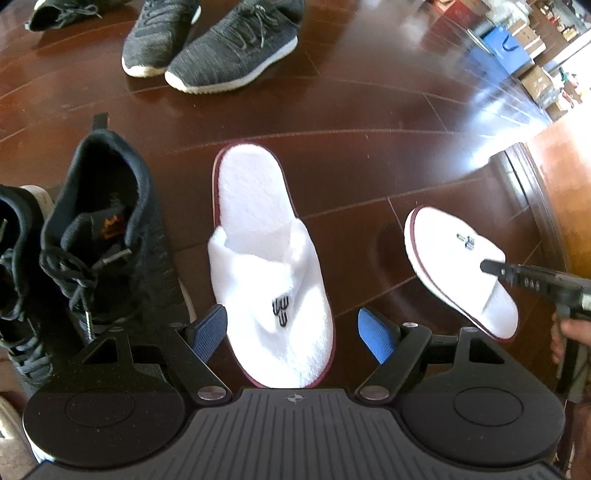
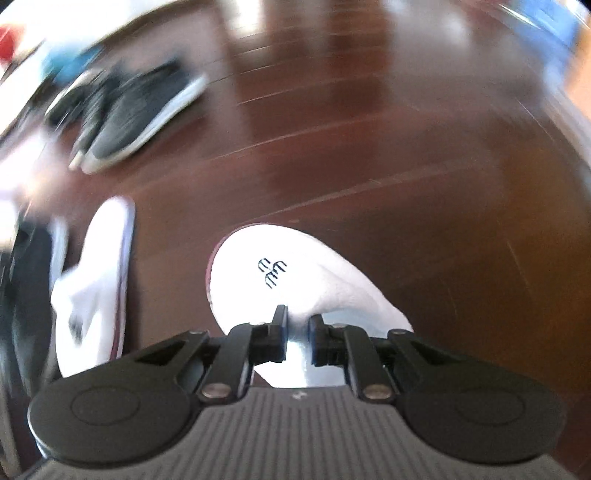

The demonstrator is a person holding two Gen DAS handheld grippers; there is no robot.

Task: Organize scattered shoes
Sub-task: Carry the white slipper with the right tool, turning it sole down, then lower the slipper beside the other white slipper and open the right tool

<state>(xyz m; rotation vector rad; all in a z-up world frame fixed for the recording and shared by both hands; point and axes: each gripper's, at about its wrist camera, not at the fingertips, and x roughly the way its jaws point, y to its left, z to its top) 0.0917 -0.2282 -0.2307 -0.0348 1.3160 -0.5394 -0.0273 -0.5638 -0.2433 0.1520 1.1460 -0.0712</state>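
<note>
Floor slipper: one white slipper [image 1: 271, 266] lies flat on the brown floor [image 1: 369, 122], right way up, just in front of the left tongs [image 1: 295, 330].
Left tongs: the two blue fingers stand apart, one on each side of the slipper's toe end. They hold nothing.
Held slipper: the other white slipper [image 2: 295, 280] is up off the floor and tilted. It is to the right of the first one, with a gap between them.
Right tongs: the right tongs [image 2: 297, 332] are pinched tight on the held slipper's top strap. This view is blurry, so the tongs look to be moving fast.
Black shoes: two black shoes [image 1: 107, 236] sit close together, just left of the floor slipper.
Grey shoes: two grey shoes [image 1: 210, 44] with white soles sit side by side farther away, toes nearly touching.
What looks done: I think the grey pair and the black pair are already together.
What looks left: the white pair is not side by side. The held slipper would need to go down next to its twin.
Another shoe: part of one more dark shoe [image 1: 62, 14] shows at the top edge. I cannot tell if it has a partner.
</note>
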